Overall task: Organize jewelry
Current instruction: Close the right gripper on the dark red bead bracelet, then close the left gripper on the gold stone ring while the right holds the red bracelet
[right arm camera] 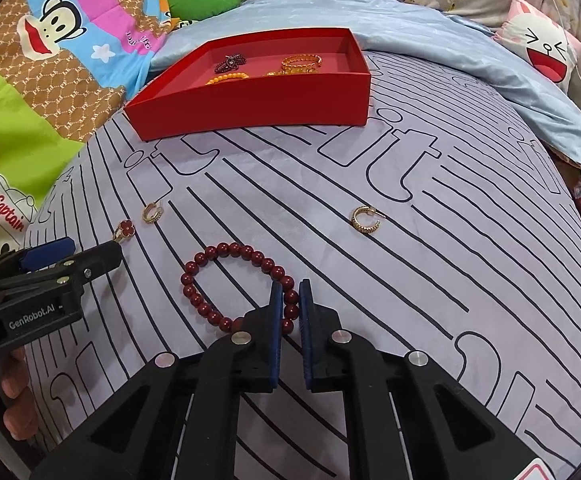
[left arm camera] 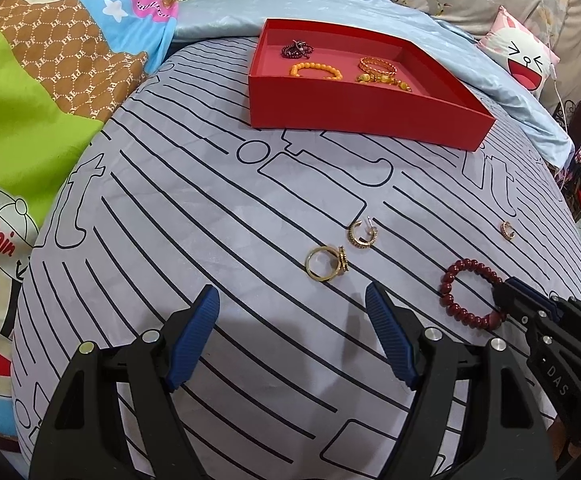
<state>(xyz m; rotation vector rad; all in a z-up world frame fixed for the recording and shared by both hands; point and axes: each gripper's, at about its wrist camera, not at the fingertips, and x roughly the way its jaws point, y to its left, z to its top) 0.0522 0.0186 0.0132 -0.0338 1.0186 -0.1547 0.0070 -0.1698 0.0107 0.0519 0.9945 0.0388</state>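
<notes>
Now your right gripper is pinching the dark red round-bead bracelet lying on the striped grey bedsheet, left gripper spread idle; next, lift it cleanly into the red cardboard tray

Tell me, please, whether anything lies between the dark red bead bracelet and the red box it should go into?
Nothing visible does. The right gripper is shut on the bracelet, and only bare striped sheet lies before the red box.

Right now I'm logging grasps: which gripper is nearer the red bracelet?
Right. The right gripper is shut on the red bracelet; the left gripper hangs open beside it, nearer the gold ring.
</notes>
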